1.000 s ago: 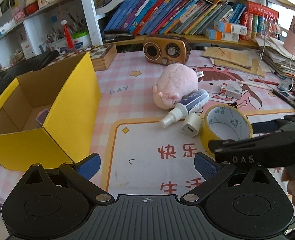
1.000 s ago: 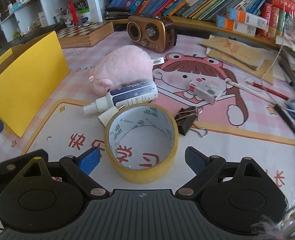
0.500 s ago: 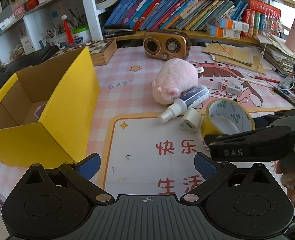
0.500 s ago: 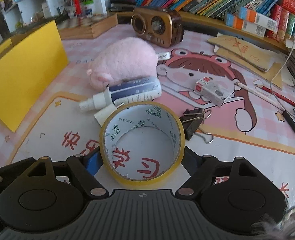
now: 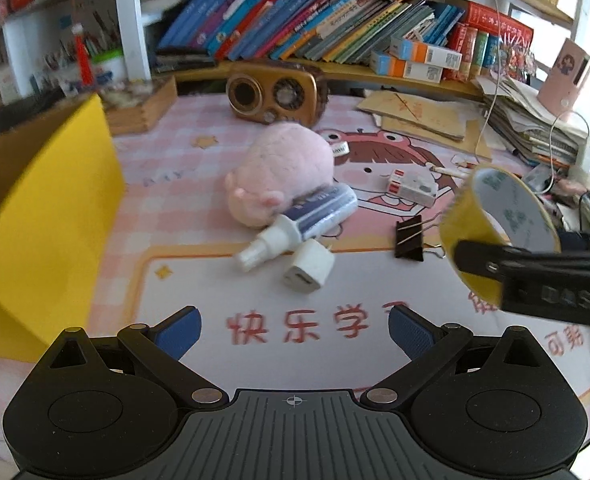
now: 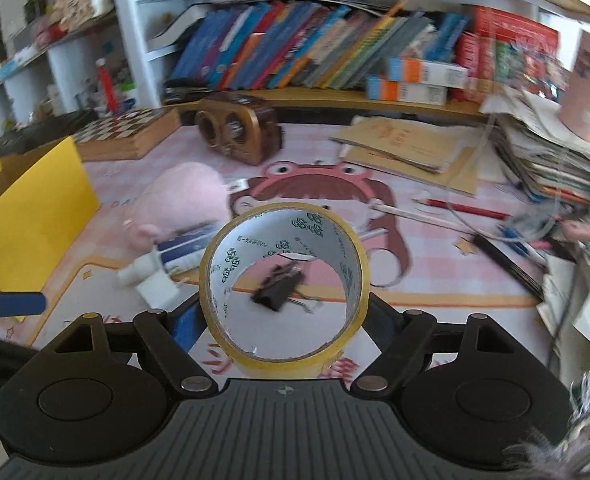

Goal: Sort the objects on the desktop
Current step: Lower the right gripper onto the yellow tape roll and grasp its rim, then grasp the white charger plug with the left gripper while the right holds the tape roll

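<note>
A yellow tape roll (image 6: pixel 295 224) sits between the fingers of my right gripper (image 6: pixel 285 320), which is shut on it and holds it above the mat. In the left wrist view the same tape roll (image 5: pixel 507 208) hangs at the right, clamped in the right gripper (image 5: pixel 535 276). My left gripper (image 5: pixel 295 326) stands open over the mat's white patch with nothing between its fingers. Ahead of it lie a pink plush (image 5: pixel 283 176), a spray bottle (image 5: pixel 303 220), a white charger (image 5: pixel 309 268), a black binder clip (image 5: pixel 409 236) and a small white box (image 5: pixel 413 184).
An open yellow cardboard box (image 5: pixel 43 208) stands at the left. A brown radio (image 5: pixel 275 92) and a chessboard box (image 6: pixel 127 132) sit at the back under shelves of books. Papers, pencils and cables (image 6: pixel 535 184) pile up at the right edge.
My right gripper closed on the tape roll and lifted it off the mat, uncovering the binder clip. My left gripper shifted to the right, so the yellow box now sits further left.
</note>
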The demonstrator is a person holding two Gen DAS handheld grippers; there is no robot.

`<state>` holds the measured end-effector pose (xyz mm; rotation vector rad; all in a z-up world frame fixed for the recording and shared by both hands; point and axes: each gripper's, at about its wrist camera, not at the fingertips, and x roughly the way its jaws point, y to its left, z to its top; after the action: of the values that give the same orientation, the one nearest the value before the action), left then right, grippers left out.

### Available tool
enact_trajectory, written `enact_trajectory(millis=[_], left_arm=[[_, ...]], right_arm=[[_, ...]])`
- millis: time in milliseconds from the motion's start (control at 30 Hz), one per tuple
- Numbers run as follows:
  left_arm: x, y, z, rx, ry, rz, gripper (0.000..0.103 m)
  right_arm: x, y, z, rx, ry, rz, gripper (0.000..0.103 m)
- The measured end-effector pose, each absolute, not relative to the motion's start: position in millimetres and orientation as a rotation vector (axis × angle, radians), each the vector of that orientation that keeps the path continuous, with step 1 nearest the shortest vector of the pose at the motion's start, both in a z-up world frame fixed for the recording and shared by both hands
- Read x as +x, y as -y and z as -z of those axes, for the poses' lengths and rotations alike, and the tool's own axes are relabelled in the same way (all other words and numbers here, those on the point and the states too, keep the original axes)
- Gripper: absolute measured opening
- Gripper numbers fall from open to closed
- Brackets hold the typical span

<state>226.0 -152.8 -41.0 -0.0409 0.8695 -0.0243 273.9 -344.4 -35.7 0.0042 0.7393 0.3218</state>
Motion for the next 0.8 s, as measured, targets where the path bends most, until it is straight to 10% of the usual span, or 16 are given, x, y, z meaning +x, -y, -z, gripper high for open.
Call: enact_trajectory(millis=[667,800], left_arm=[[282.3,175.4,73.9,0.027,-0.866,0.014,0.034],[278.6,173.0,69.4,0.008,-0.871,0.057,0.033]], right_arm=[[271.2,367.6,41.3,0.012,-0.765,-0.296,0.079],[270.3,368.0,41.4,0.014,-0.766,-0.296,0.079]])
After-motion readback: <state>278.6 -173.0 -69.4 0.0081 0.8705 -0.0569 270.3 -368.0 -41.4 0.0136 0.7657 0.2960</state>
